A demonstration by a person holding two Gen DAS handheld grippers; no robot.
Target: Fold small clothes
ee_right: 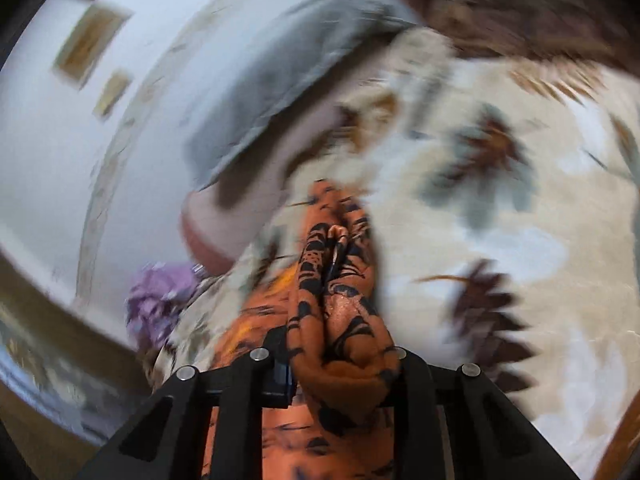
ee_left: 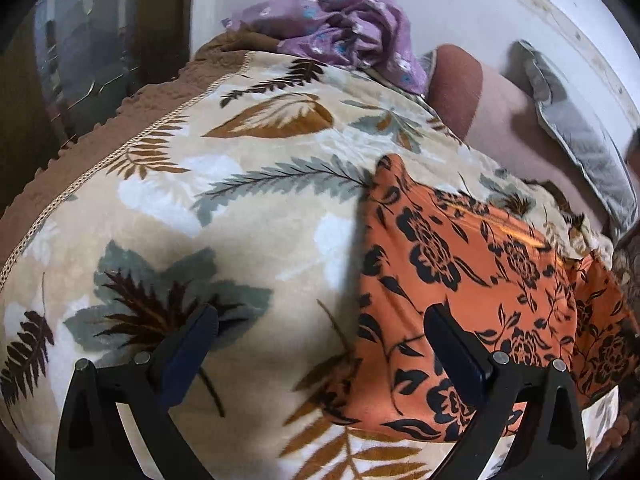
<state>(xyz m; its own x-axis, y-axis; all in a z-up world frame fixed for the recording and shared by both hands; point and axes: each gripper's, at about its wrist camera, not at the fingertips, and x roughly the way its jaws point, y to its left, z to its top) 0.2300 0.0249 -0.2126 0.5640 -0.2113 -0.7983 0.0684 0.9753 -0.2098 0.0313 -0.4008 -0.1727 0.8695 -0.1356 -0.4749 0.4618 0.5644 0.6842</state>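
Left wrist view: left gripper spread wide, black angular fingers with dark blue pads, nothing between them; one finger over plush leaf-print blanket, the other over orange garment. Garment: thin, smooth, slightly glossy cloth, orange with black rose and vine print, lying mostly flat on the blanket's right part, upper corner raised in a soft peak. Blanket: cream fleece, rust, grey-green and dark brown fern leaves, woven beige trim along the edge, brown quilted cover beneath. Crumpled purple floral cloth at the far end, well apart. Grey satin pillow to the right, against white wall.

Right wrist view, heavily blurred: right gripper clamped on a bunched fold of the orange garment, cloth gathered in thick rounded pleats between the fingers and draping below. Purple cloth at left.
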